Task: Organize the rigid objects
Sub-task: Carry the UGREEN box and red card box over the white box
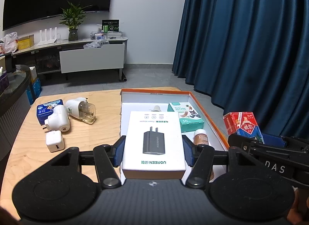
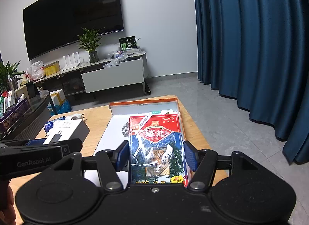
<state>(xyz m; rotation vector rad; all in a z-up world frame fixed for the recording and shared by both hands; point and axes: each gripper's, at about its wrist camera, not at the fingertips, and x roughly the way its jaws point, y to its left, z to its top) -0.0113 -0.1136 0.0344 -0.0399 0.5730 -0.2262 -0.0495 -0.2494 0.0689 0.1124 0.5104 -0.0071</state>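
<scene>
My left gripper (image 1: 154, 153) is shut on a white UGREEN charger box (image 1: 154, 128), its blue pads pressing both long sides. The box hangs over the near left part of an orange-rimmed white tray (image 1: 204, 109). My right gripper (image 2: 156, 156) is shut on a red and blue playing-card box with a tiger picture (image 2: 158, 143), held over the tray (image 2: 143, 102). In the left wrist view the card box (image 1: 243, 124) shows at the right, beside the tray's right rim. In the right wrist view the left gripper (image 2: 54, 141) and its white box (image 2: 67, 129) are at the left.
In the tray lie a green plaster box (image 1: 185, 116), a small brown-labelled bottle (image 1: 200, 138) and a crumpled shiny item (image 2: 125, 128). On the wooden table (image 1: 100, 132) left of it: a blue tin (image 1: 48, 107), a white plug-in device (image 1: 58, 120), a repellent heater with clear bottle (image 1: 81, 112), a white charger cube (image 1: 55, 141).
</scene>
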